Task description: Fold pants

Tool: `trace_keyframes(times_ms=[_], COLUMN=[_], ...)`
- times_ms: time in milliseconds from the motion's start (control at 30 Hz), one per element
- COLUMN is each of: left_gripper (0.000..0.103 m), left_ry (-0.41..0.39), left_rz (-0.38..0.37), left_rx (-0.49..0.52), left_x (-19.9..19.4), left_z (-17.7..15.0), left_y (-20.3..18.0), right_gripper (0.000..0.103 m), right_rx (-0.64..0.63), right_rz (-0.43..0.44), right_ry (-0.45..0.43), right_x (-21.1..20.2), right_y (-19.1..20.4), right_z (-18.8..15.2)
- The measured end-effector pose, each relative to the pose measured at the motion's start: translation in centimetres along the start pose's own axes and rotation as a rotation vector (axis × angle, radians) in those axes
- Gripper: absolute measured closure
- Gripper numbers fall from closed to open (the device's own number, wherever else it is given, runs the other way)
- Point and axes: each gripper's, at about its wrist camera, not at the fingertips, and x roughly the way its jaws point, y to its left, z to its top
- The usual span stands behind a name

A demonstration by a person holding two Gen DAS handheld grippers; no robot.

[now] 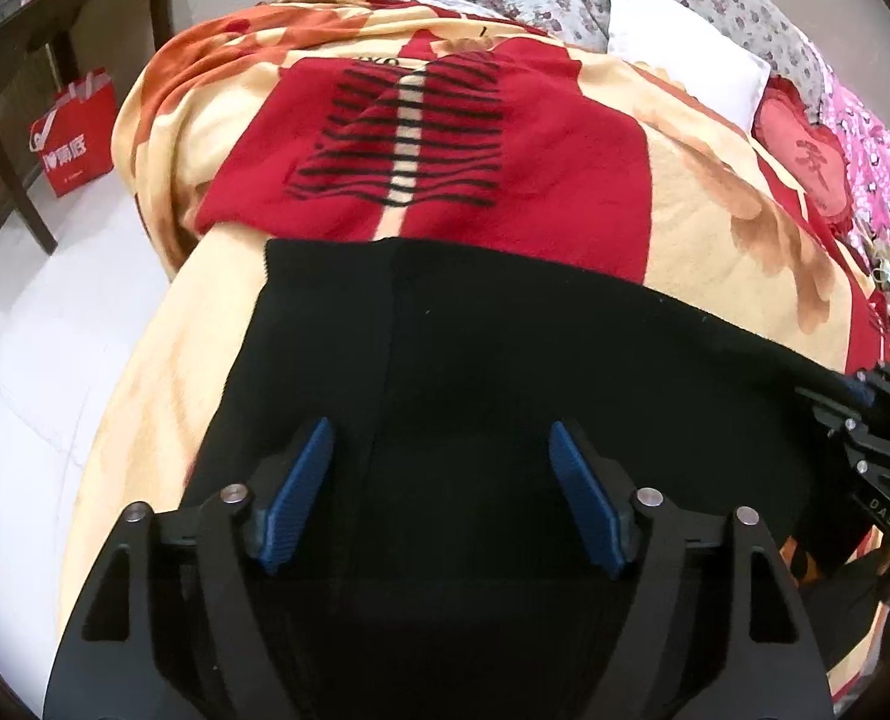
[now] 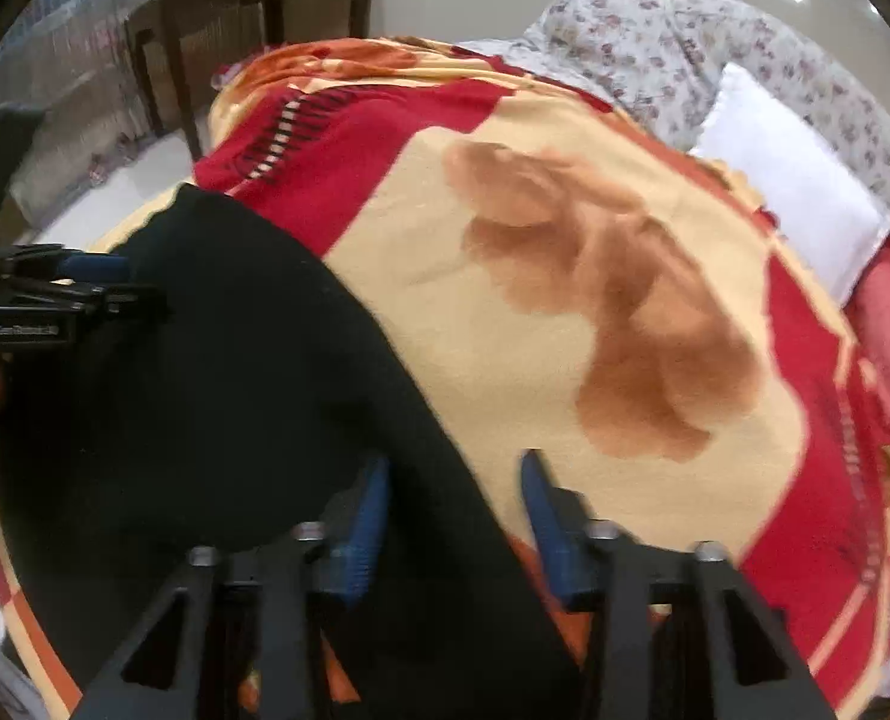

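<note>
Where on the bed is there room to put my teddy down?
There is bare room on the cream and red fleece blanket, between the black pants and the white pillow. It is crowded by the red heart cushion and the pink patterned cloth.

The right gripper [image 1: 883,474] carries the letters "DAS" on its black frame. White print on the red bag [image 1: 76,132] is too blurred to read.

Patterned blanket [image 1: 685,228], white pillow [image 1: 679,54], red bag [image 1: 82,132]
</note>
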Motion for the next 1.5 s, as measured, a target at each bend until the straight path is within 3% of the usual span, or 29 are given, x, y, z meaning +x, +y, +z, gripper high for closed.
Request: trace_keyframes(times_ms=[67, 200, 333, 433, 533, 600, 733, 833, 933, 1033, 1133, 1200, 1333, 1500], left_gripper=[0.028, 0.028, 0.028, 0.027, 0.017, 0.017, 0.017, 0.017, 0.017, 0.017, 0.017, 0.017, 0.017, 0.017], left_ry=[-0.002, -0.071, -0.222, -0.259, -0.245, -0.209, -0.124, -0.118, -0.137, -0.171, -0.129, -0.077, -0.074, -0.125], left_rz=[-0.034, -0.168, -0.157, -0.150, -0.174, -0.179, -0.162, -0.174, -0.191, -0.162, -0.150, -0.094, -0.025, -0.058], left_rx=[-0.023, -0.159, -0.214, -0.239, -0.267, -0.276, -0.297, -0.322, -0.293, -0.254, -0.196, -0.153, -0.089, -0.091], left_x=[-0.6, -4.6, -10.7, -13.4, -14.0, -12.9, -10.5, -10.3, -11.3, -12.0, -10.5, -8.9, -8.6, -10.2], left_z=[-0.1, -0.8, -2.8, -4.6, -6.6, -7.9, -9.6, -10.3, -10.7, -11.5, -12.3, -12.9, -13.4, -12.7], left_y=[0.4, 3.2, 6.2, 8.1, 9.1, 9.3, 9.3, 9.4, 8.5, 7.4, 5.8, 4.7, 3.6, 2.4], right_gripper=[0.095, 0.097, 0.097, 0.097, 0.097, 0.097, 0.097, 0.097, 0.097, 0.097, 0.097, 0.097, 0.090, 0.073], right_rx=[0.001, 0.004, -0.061, -0.091, -0.096, -0.070, 0.073, 0.083, 0.061, 0.059, 0.069, 0.091, 0.109, 0.233], right_rz=[-0.011, 0.054, 0.126, 0.200, 0.255, 0.273, 0.337, 0.324, 0.300, 0.303, 0.314, 0.327, 0.347, 0.342], right_ry=[-0.046, -0.149, -0.220, -0.215, -0.163, -0.125, -0.134, -0.143, -0.137, -0.132, -0.111, -0.100, -0.094, -0.201], right_x=[-0.8, -5.2, -10.3, -12.1, -11.5, -10.0, -8.6, -8.7, -9.2, -9.9, -8.9, -8.2, -10.1, -13.1], right_y=[0.8, 3.1, 7.1, 10.4, 12.8, 13.5, 12.1, 12.1, 12.9, 13.2, 13.0, 12.9, 12.2, 8.8], right_z=[-0.5, -1.8, -4.3, -7.6, -10.9, -12.6, -13.4, -13.3, -13.5, -13.9, -14.4, -14.5, -14.0, -13.2])
